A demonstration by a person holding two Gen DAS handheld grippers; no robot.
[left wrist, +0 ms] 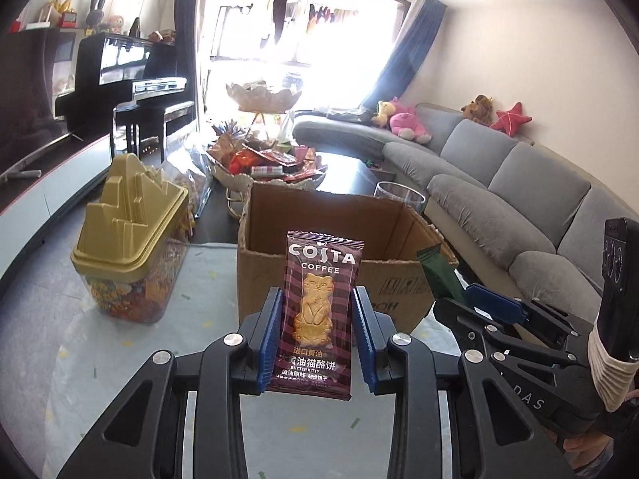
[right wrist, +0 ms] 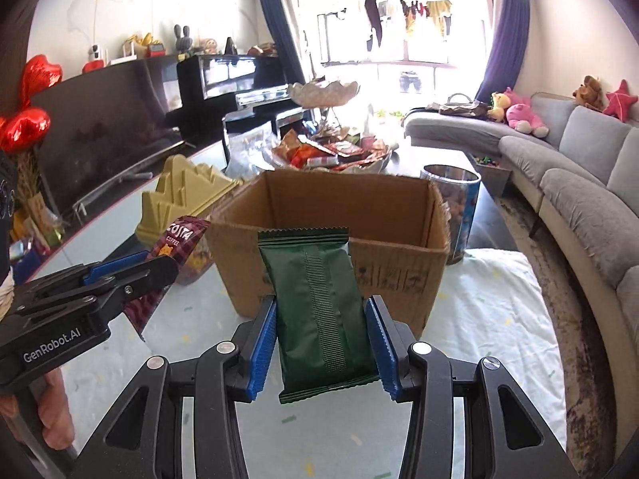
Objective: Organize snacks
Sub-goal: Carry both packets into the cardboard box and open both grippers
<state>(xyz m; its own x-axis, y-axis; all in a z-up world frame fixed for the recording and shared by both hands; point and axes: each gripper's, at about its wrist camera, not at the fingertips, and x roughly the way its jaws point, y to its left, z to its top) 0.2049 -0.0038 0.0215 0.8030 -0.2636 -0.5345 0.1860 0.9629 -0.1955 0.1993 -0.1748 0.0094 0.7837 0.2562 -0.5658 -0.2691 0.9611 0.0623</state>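
Left gripper (left wrist: pixel 317 335) raised, clamping Costa packet (left wrist: pixel 321 315)

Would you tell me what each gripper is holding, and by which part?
The left gripper clamps the maroon biscuit packet by its long side edges; the right gripper clamps the green packet likewise.

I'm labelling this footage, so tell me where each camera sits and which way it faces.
Left wrist: on the left tool, facing the box and window; holds a Costa packet; right tool at right.
Right wrist: on the right tool, same heading; holds a green packet; left tool at left.
Shared: box, both packets, sofa.
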